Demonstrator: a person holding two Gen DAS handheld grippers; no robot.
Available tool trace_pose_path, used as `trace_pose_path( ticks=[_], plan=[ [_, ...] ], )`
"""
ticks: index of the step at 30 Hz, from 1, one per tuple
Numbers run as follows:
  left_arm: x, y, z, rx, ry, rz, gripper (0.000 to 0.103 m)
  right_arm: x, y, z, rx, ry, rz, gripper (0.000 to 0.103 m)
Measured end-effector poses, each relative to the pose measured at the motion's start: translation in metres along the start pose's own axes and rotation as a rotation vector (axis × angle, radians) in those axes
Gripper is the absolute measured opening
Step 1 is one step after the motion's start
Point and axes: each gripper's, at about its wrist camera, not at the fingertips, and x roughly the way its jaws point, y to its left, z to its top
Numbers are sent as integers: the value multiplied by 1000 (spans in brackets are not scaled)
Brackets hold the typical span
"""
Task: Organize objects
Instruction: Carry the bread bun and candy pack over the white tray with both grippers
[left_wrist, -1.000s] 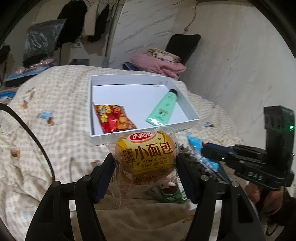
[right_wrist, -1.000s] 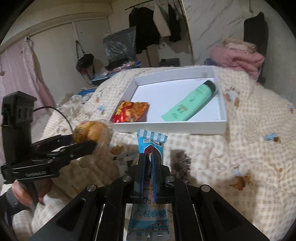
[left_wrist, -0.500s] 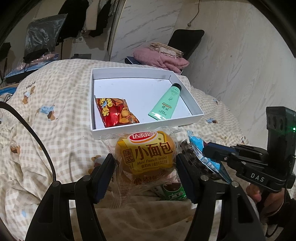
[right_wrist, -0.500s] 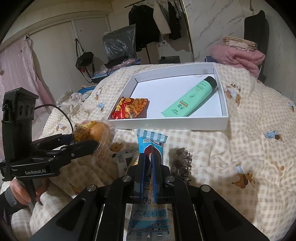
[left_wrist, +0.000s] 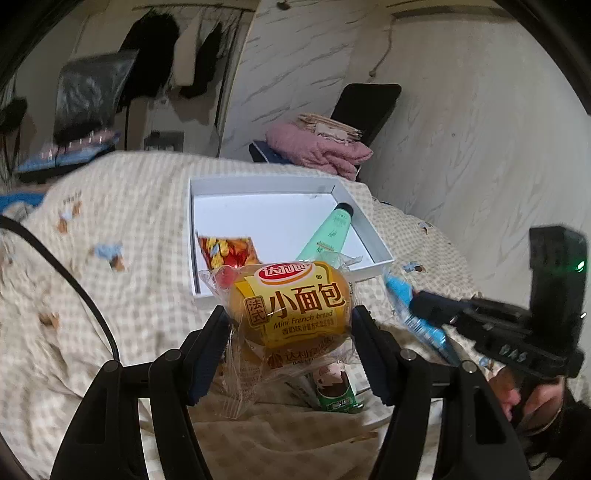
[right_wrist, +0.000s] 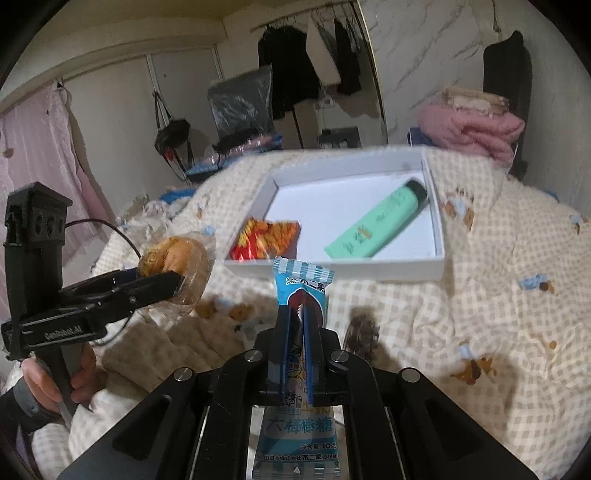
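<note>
In the left wrist view, our left gripper (left_wrist: 290, 325) at lower centre is clenched on a wrapped bread bun (left_wrist: 288, 301). Above it the white box (left_wrist: 382, 254) lies on the bed (left_wrist: 110, 221), holding a red snack packet (left_wrist: 227, 251) and a green tube (left_wrist: 328, 234).

In the right wrist view, our right gripper (right_wrist: 295, 317) at lower centre pinches a blue lollipop packet (right_wrist: 303, 280). The box (right_wrist: 437, 236) sits at upper centre; the bun (right_wrist: 173, 254) is at mid left.
</note>
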Motion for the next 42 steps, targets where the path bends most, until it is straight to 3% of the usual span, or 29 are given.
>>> trace_pose_path(
  ticks=[3, 6, 9, 17, 25, 29, 32, 35, 42],
  plan=[
    [-8, -10, 8, 46, -8, 15, 70, -17, 6, 11, -14, -62, 22, 7],
    [-18, -13, 18, 35, -22, -13, 70, -29, 14, 23, -23, -100, 29, 7],
    [-29, -17, 25, 45, -37, 11, 70, -39, 21, 34, -30, -128, 43, 7],
    [-52, -22, 47, 12, -61, 33, 70, -48, 32, 57, -6, -139, 119, 7],
    [-69, -31, 84, 43, -100, -1, 70, -67, 41, 95, -37, -207, 127, 7],
    [-77, -36, 114, 68, -160, -35, 70, -72, 40, 115, -64, -241, 103, 7],
    [-69, -37, 131, 76, -160, -50, 70, -69, 38, 131, -76, -246, 91, 7],
    [-43, -35, 144, 72, -102, -93, 70, -59, 36, 143, -70, -207, 89, 7],
    [9, -9, 153, 22, -108, -102, 70, -20, 23, 157, -90, -171, 36, 7]
  ],
)
